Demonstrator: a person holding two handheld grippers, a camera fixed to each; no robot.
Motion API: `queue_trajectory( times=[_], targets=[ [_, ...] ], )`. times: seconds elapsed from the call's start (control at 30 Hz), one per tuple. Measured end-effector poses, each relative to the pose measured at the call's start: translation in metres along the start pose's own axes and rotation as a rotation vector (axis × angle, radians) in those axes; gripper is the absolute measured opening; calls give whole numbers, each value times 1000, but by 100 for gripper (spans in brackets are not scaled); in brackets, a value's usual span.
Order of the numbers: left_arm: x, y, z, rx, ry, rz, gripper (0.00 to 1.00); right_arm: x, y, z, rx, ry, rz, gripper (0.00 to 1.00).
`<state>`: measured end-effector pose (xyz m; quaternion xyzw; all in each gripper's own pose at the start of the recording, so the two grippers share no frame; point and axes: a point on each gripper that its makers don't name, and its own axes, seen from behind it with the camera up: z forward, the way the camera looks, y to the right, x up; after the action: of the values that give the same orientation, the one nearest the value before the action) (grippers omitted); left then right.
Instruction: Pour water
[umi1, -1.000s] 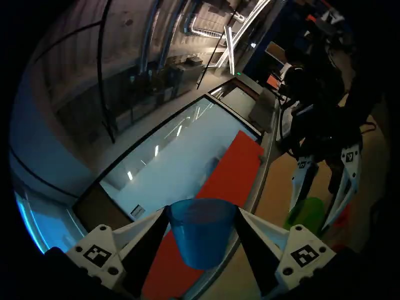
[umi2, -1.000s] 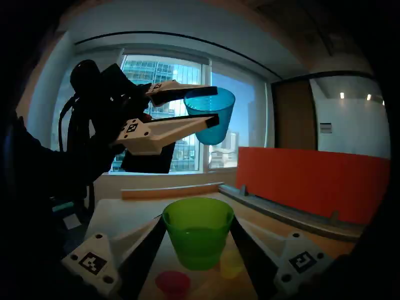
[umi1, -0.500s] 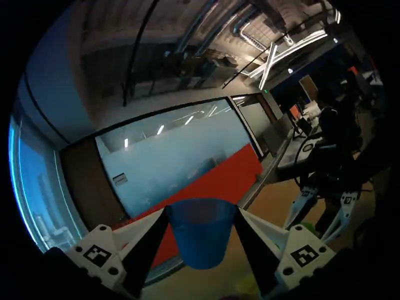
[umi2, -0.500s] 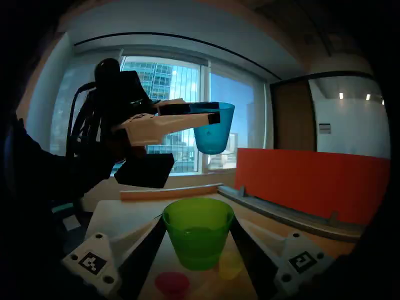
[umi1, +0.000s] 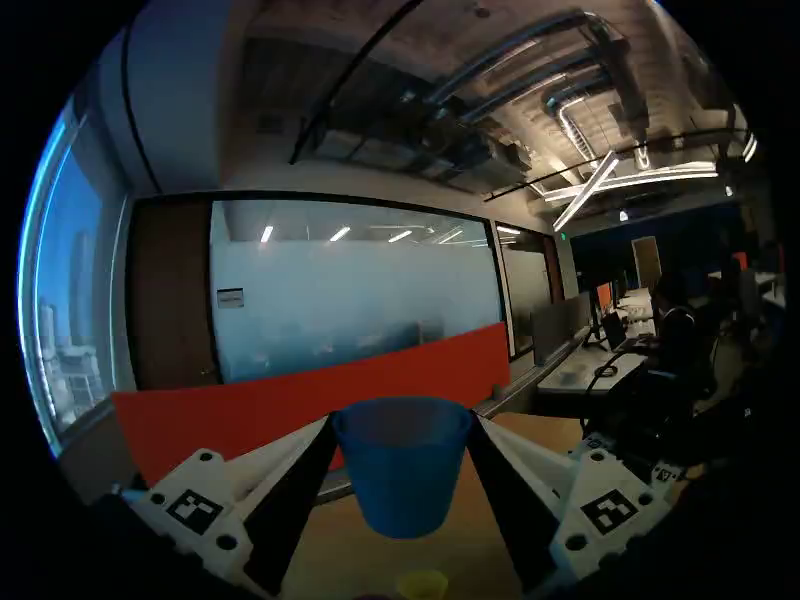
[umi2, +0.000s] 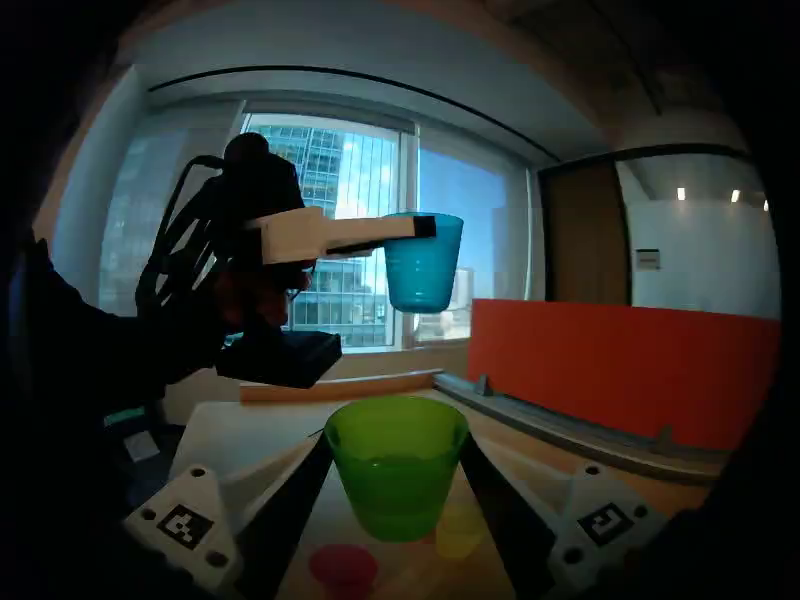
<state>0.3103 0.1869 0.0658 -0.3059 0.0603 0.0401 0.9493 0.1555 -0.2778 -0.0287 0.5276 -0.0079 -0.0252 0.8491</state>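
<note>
My left gripper is shut on a blue plastic cup, which stands upright between its fingers. In the right gripper view that same left gripper holds the blue cup level in the air, above and beyond a green cup. My right gripper is shut on the translucent green cup, low over the table. A darker band in the green cup's lower half looks like liquid. A dark sleeve and hand hold the left gripper.
A pink disc and a yellow disc lie on the pale table under the green cup. An orange partition with a grey rail runs along the right. Large windows stand behind.
The left gripper has rolled the blue cup back from a tilt to upright and level. The right gripper and the green cup have stayed still.
</note>
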Motion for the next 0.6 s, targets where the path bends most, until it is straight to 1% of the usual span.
queue_trajectory(
  times=[0.07,0.17,0.4,0.6],
  targets=[
    [1,-1,0,-5,3,-38,89,0,0,0,-1,-1,0,91],
    [1,-2,0,-9,7,-65,89,-1,0,0,-4,-1,0,91],
    [-4,-7,-2,6,7,-37,89,-3,3,-2,-15,-7,0,91],
    [-9,-10,-8,8,4,-51,89,-2,7,-8,-35,-9,-1,91]
  ],
)
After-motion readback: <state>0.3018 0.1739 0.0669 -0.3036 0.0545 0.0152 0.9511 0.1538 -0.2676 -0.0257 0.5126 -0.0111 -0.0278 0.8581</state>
